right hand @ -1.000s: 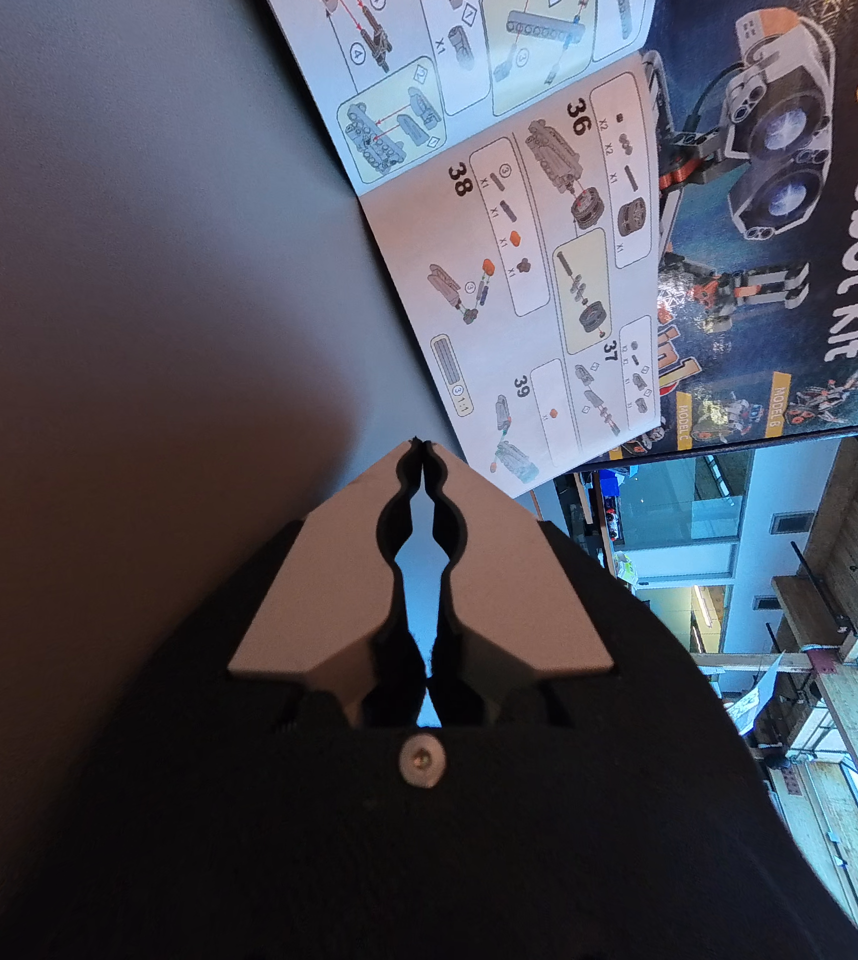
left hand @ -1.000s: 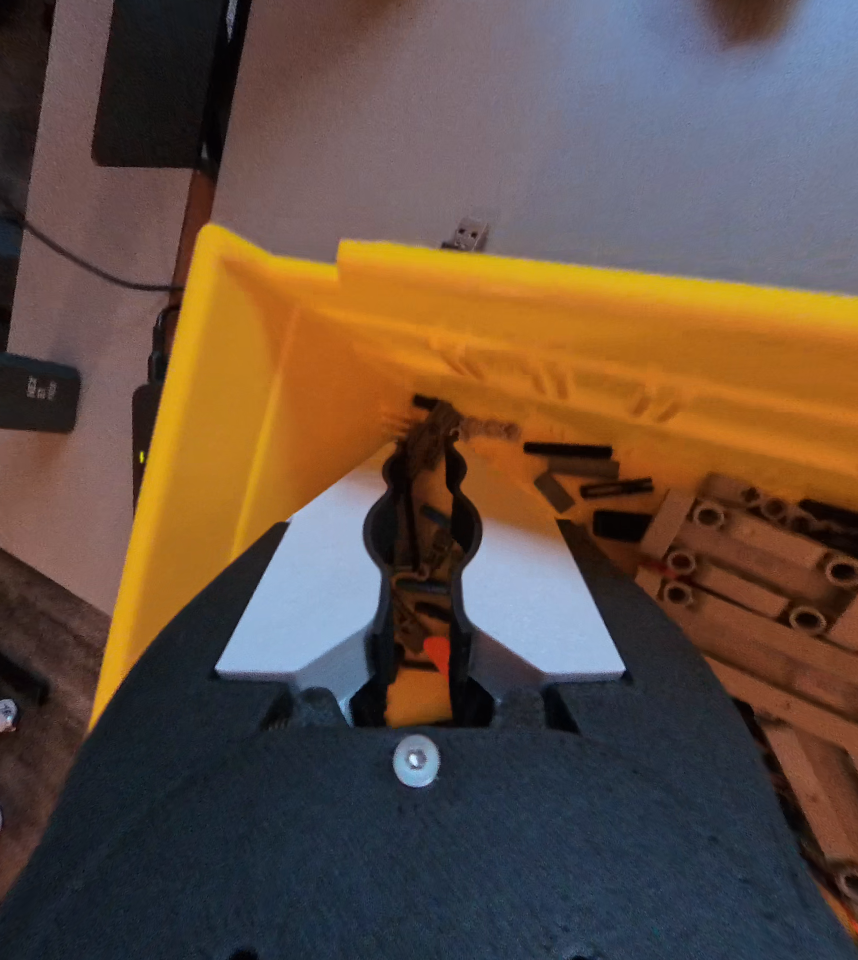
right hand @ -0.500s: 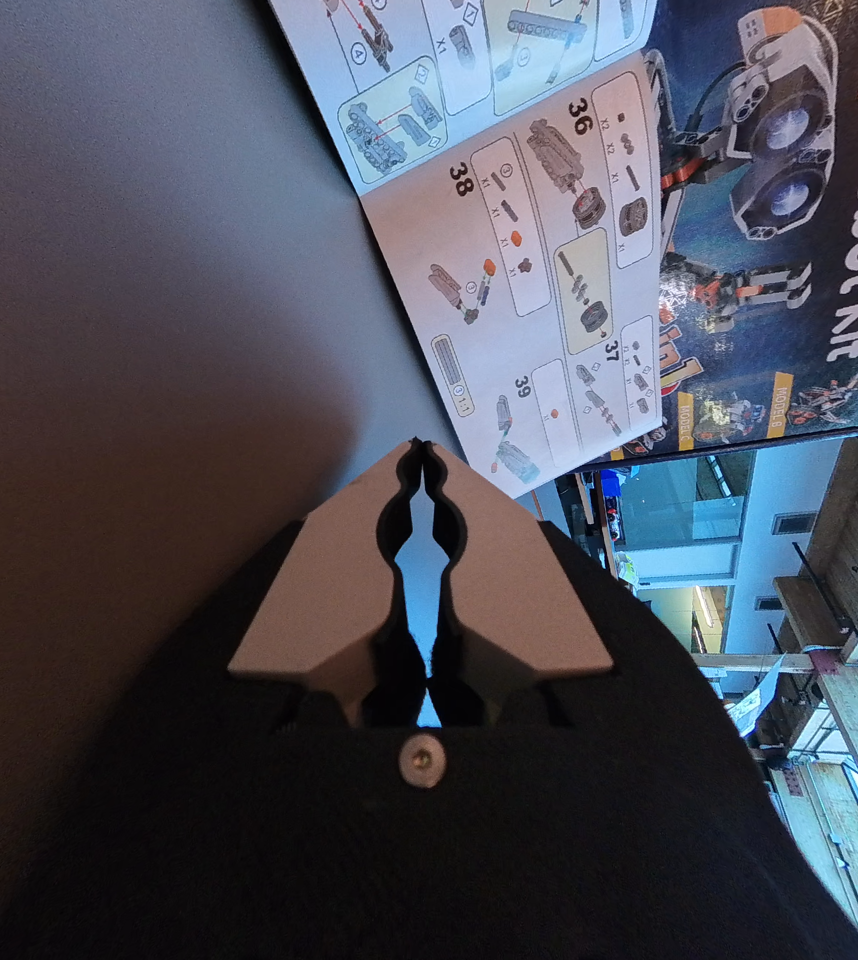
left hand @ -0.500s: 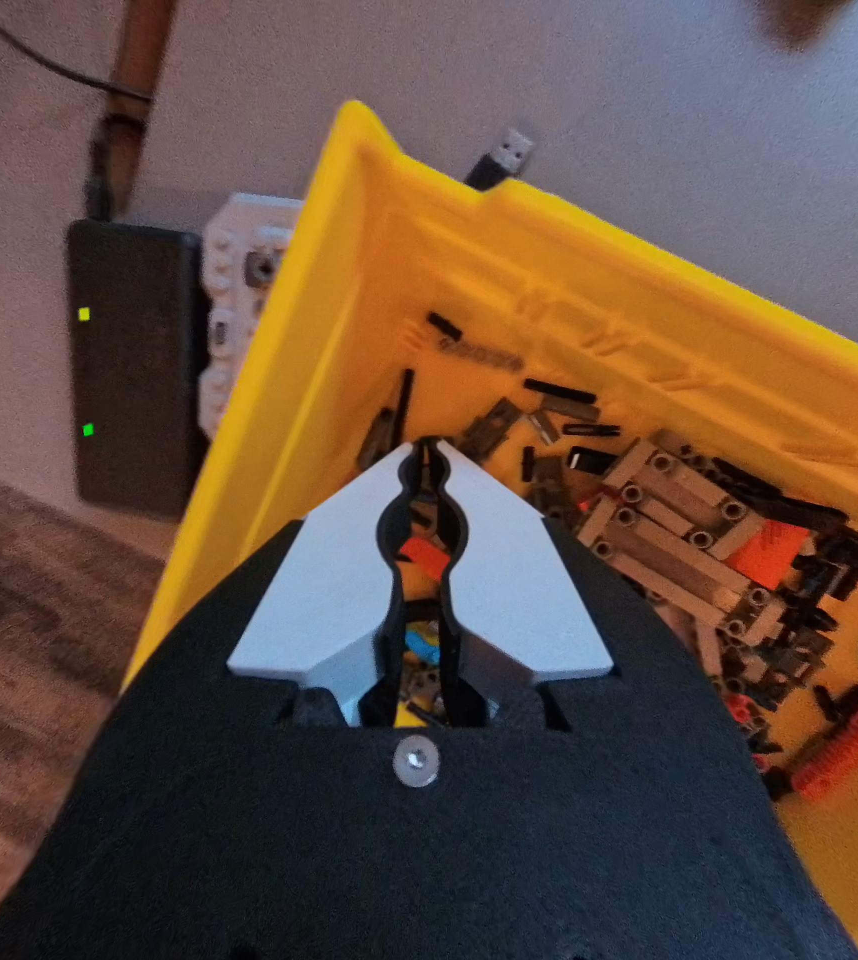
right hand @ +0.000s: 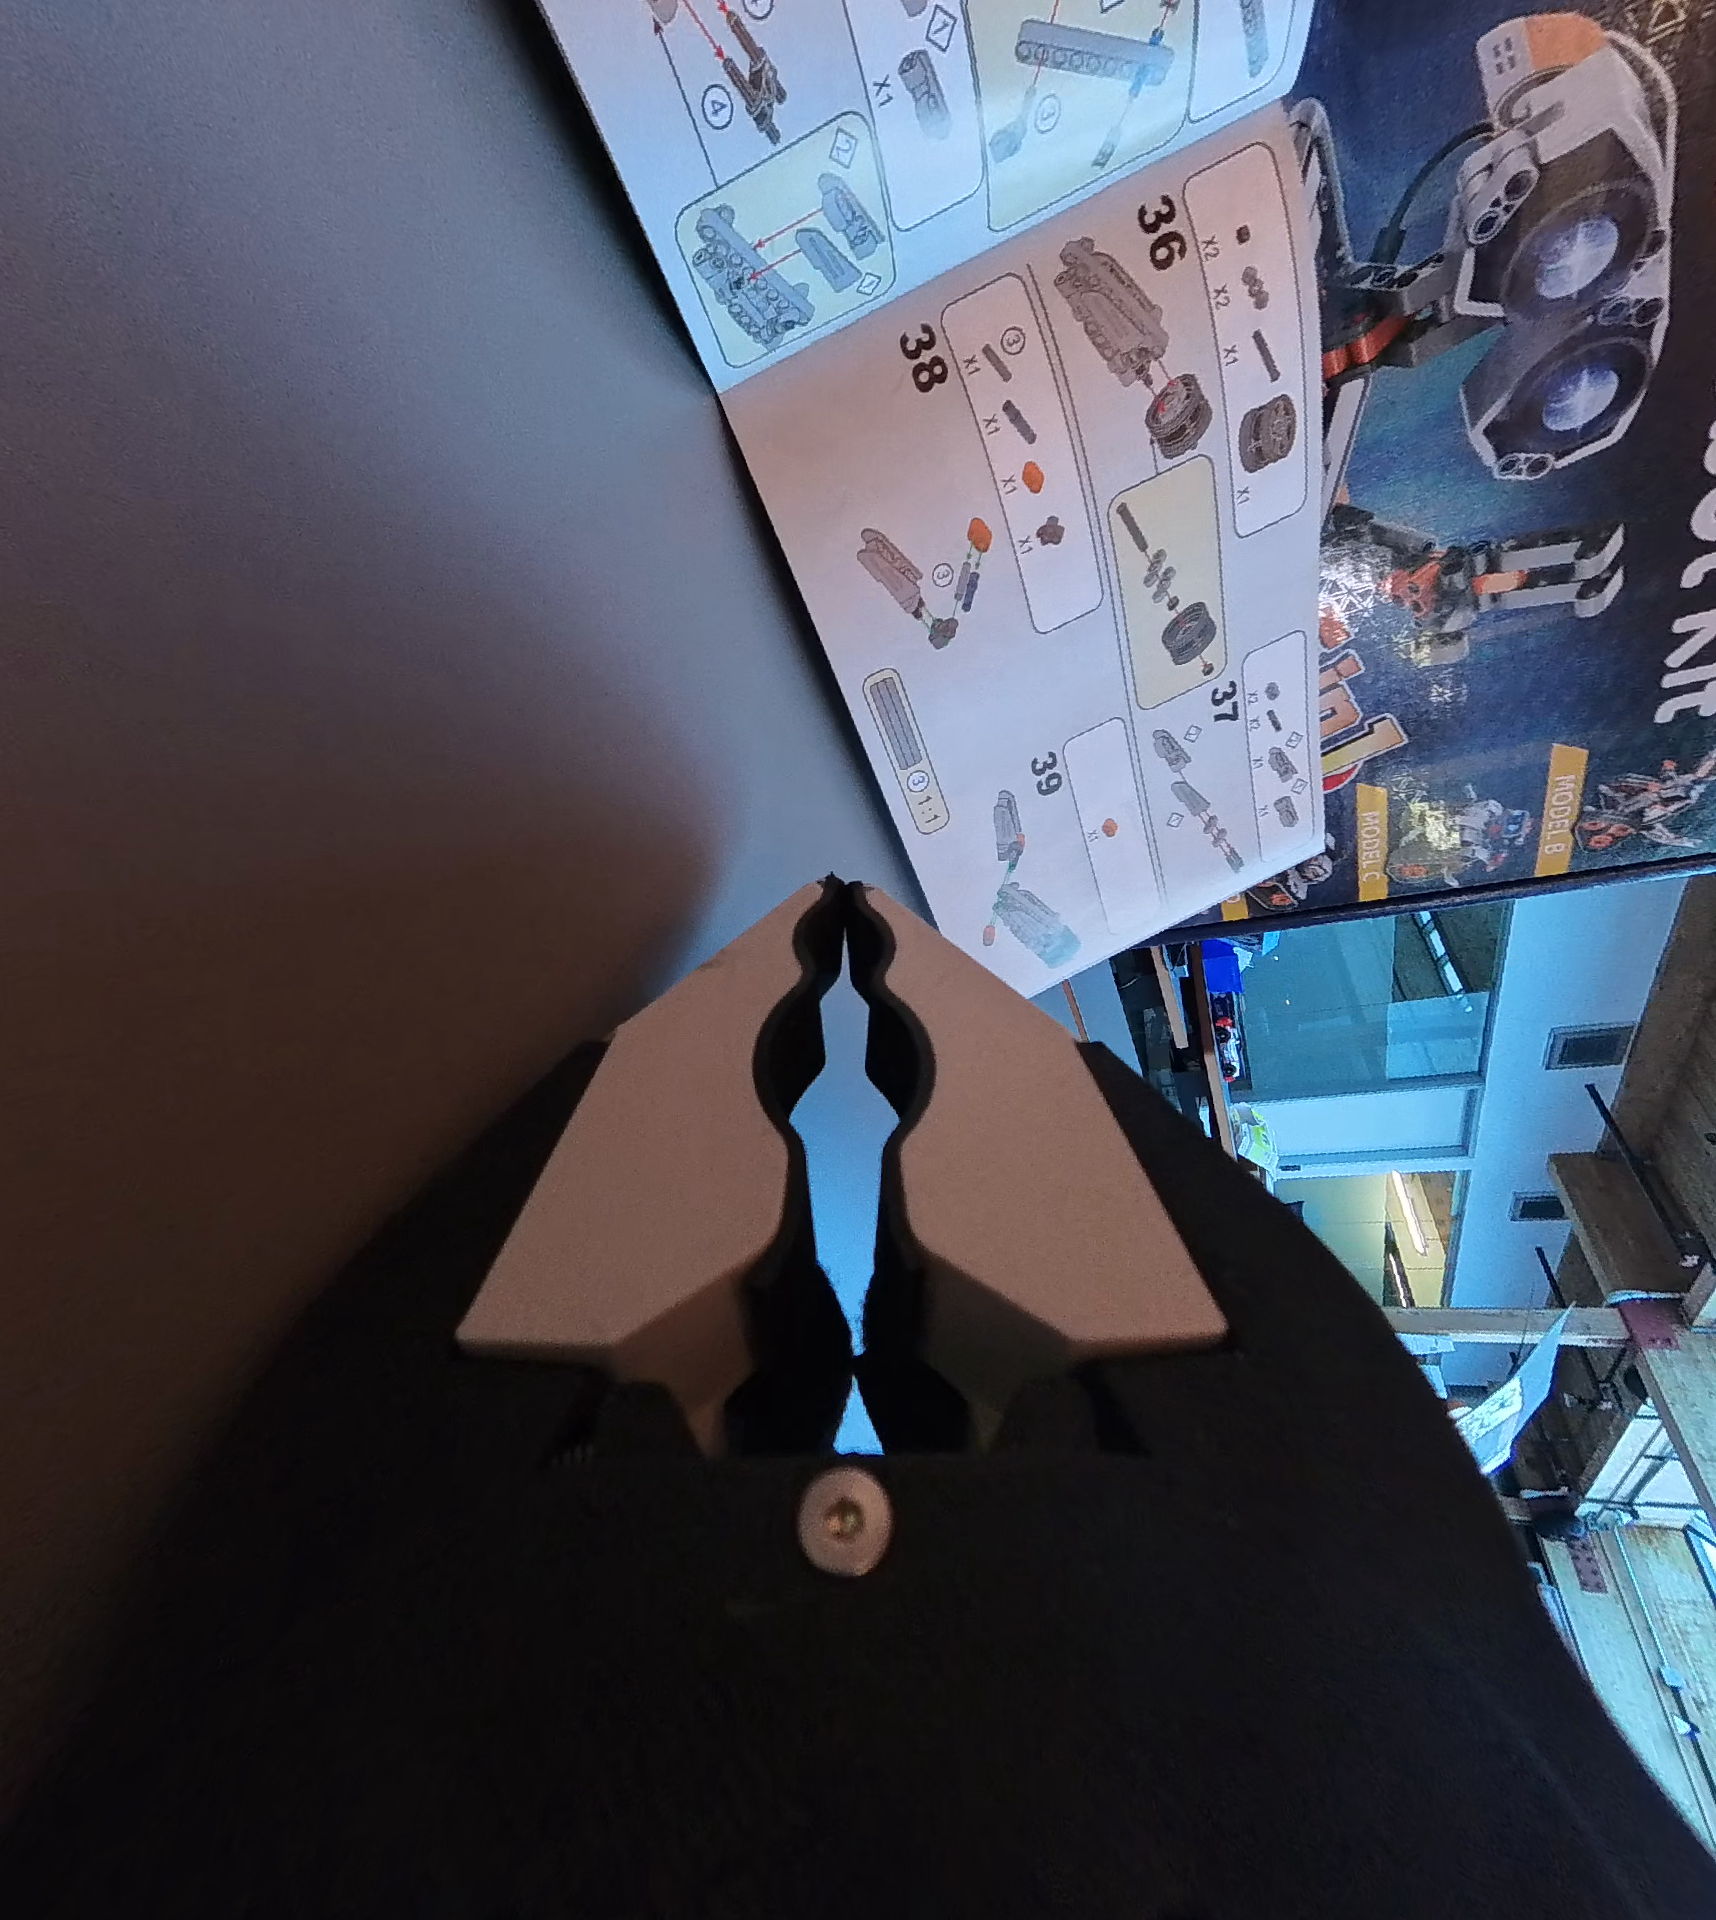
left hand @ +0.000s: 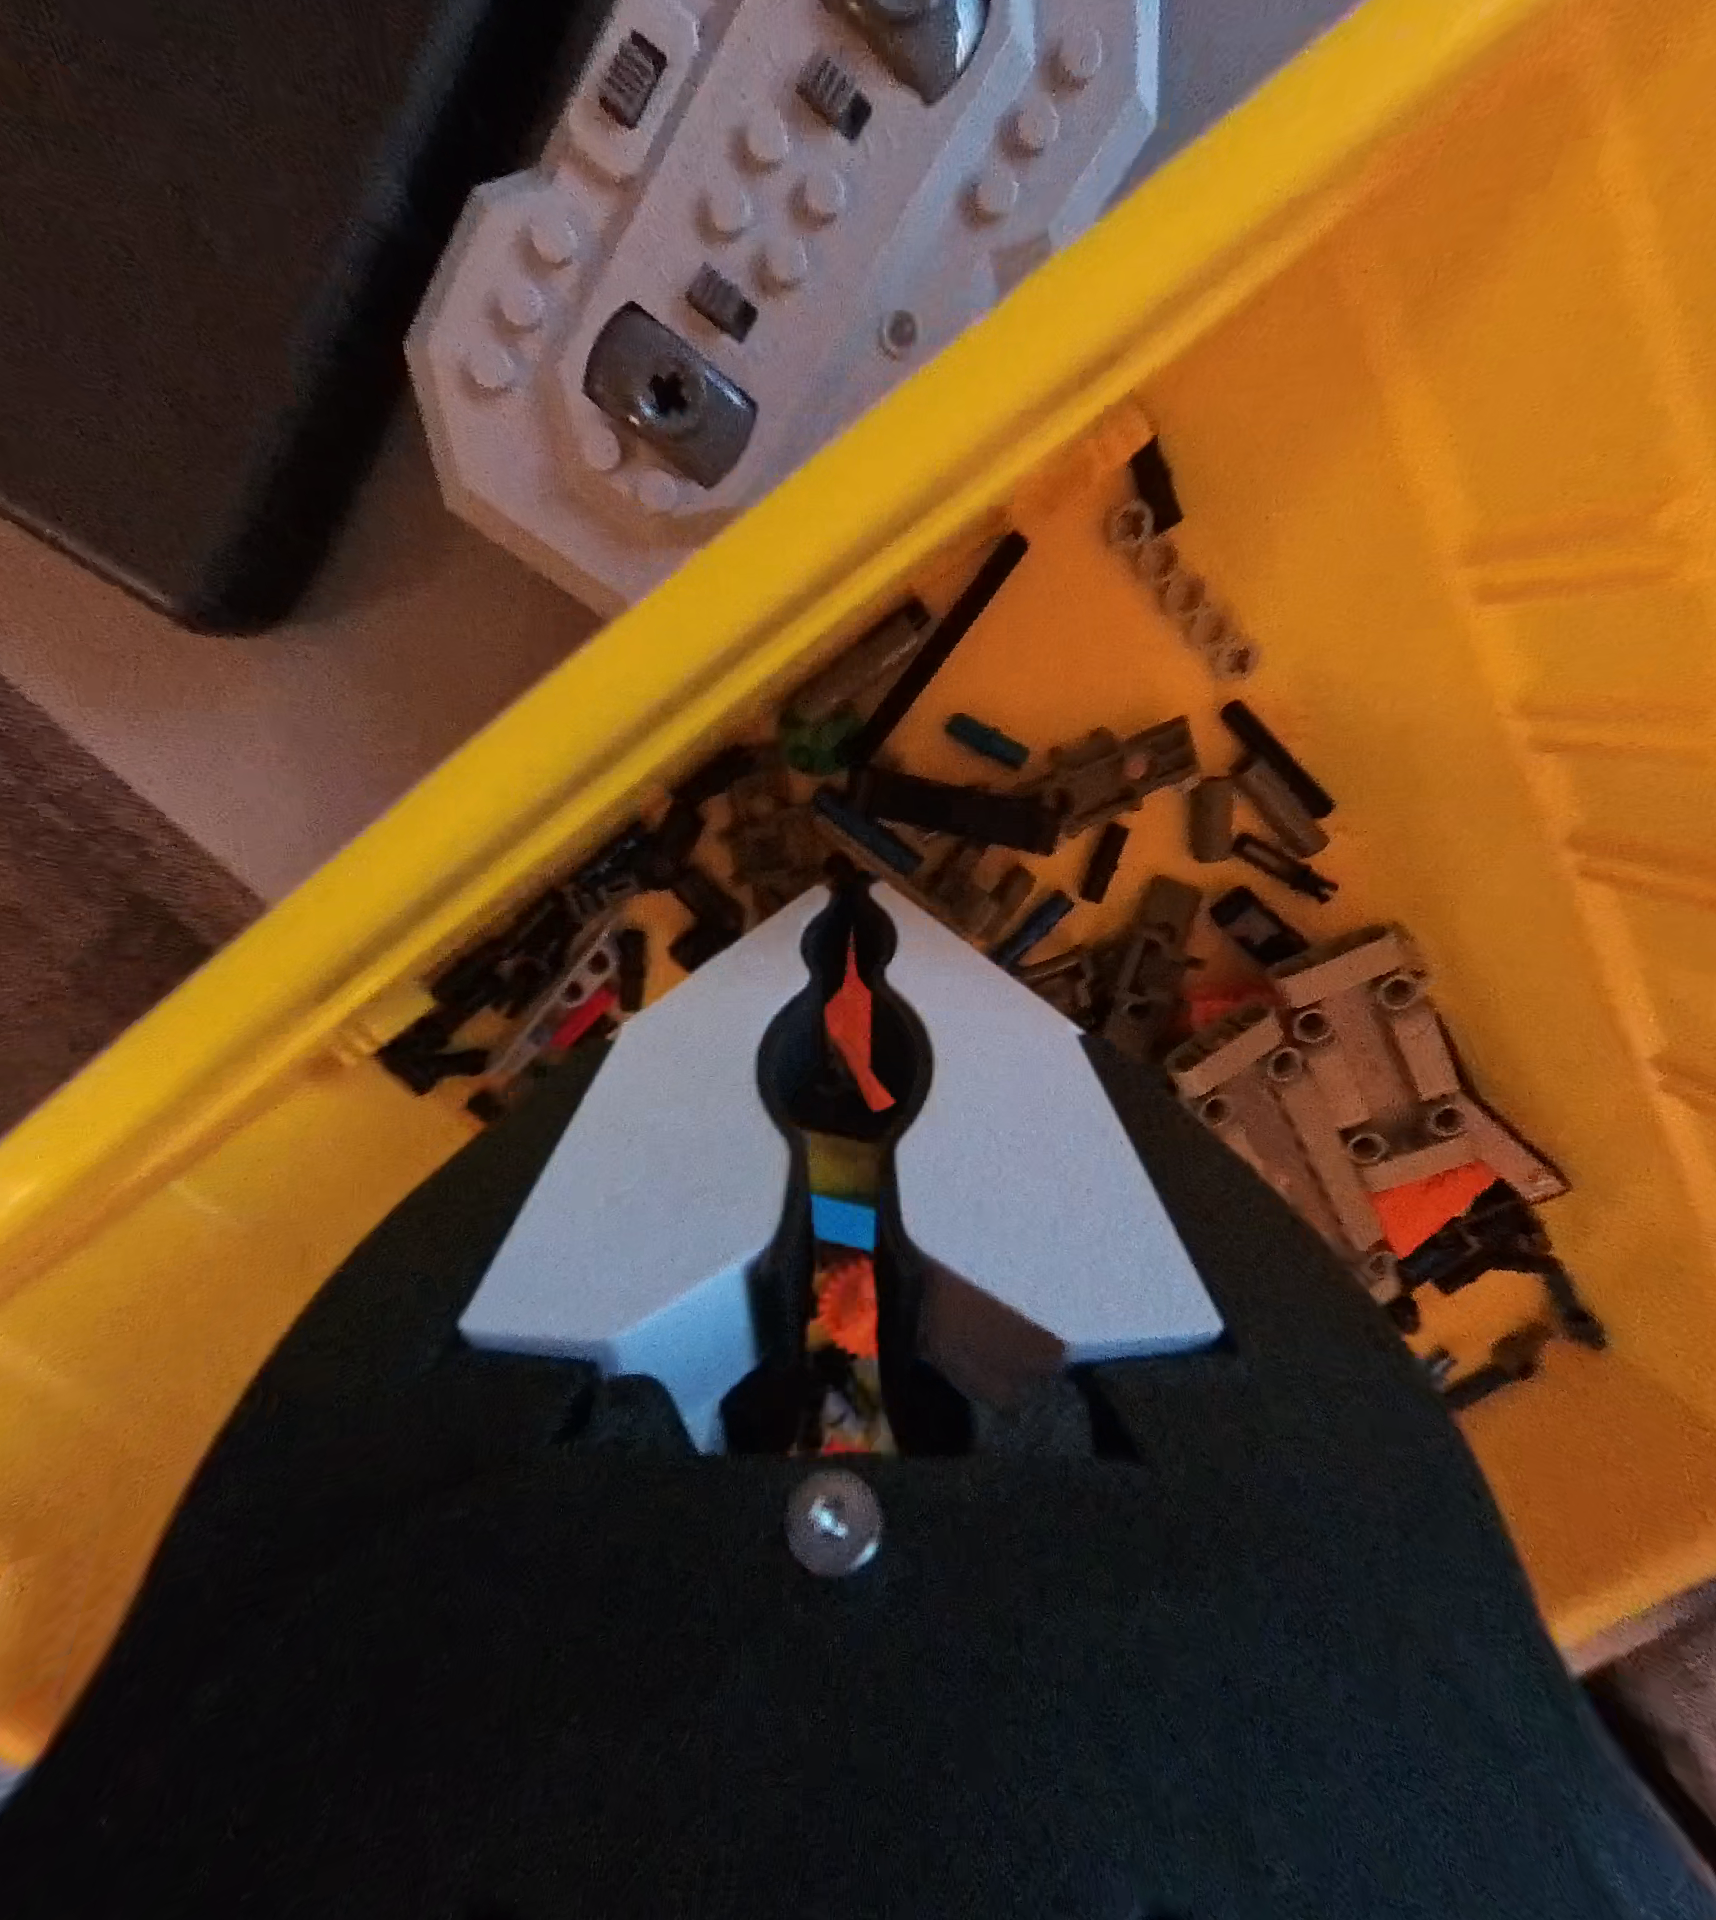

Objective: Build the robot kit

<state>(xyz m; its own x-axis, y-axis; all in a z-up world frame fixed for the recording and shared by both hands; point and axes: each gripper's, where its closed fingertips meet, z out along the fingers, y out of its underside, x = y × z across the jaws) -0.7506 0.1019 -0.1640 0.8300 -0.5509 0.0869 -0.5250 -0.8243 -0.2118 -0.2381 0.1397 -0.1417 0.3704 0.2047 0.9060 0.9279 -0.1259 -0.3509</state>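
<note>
My left gripper (left hand: 849, 891) is shut, and its tips hang low inside a yellow bin (left hand: 625, 665), just above a heap of small black and grey building parts (left hand: 937, 821). Orange and blue bits of the bin's contents show through the slot between the fingers; nothing is clearly gripped. A block of joined grey beams (left hand: 1353, 1070) with an orange piece lies to the right. My right gripper (right hand: 841, 883) is shut and empty over a grey table (right hand: 262, 416), its tips close to the lower corner of an open instruction booklet (right hand: 1041, 520).
A white studded electronic brick (left hand: 760, 260) and a black box with a green light (left hand: 137, 260) lie just outside the bin's left wall. A dark printed kit box (right hand: 1560, 416) sits beyond the booklet. The table edge and a building interior show at the lower right.
My left gripper has moved down into the bin and swung toward its left wall, still shut. The right gripper has not moved.
</note>
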